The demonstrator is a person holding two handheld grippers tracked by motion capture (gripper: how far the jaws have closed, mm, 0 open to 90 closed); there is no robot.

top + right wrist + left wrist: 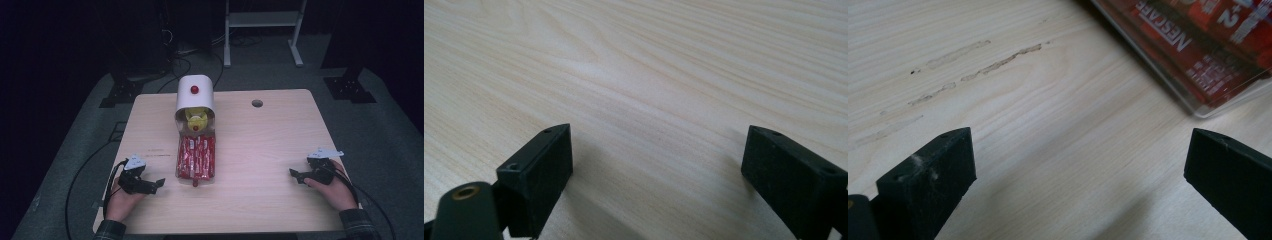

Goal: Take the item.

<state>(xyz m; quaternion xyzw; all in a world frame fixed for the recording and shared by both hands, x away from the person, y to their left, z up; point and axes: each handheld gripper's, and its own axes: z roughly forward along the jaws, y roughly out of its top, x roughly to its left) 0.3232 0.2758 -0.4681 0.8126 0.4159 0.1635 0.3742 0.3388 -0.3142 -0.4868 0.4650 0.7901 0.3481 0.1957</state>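
Observation:
A clear box of red Nescafe sachets lies lengthwise at the table's middle; its corner appears at the upper right of the left gripper view. Behind it stands a white domed container with a red knob and something yellow in its opening. My left gripper rests on the table near the front left, a short way left of the box, jaws wide open and empty. My right gripper lies at the front right, open over bare wood.
The light wooden table has a cable hole at the back right. Scuff marks run across the wood ahead of the left gripper. A white frame and dark stands sit on the floor beyond.

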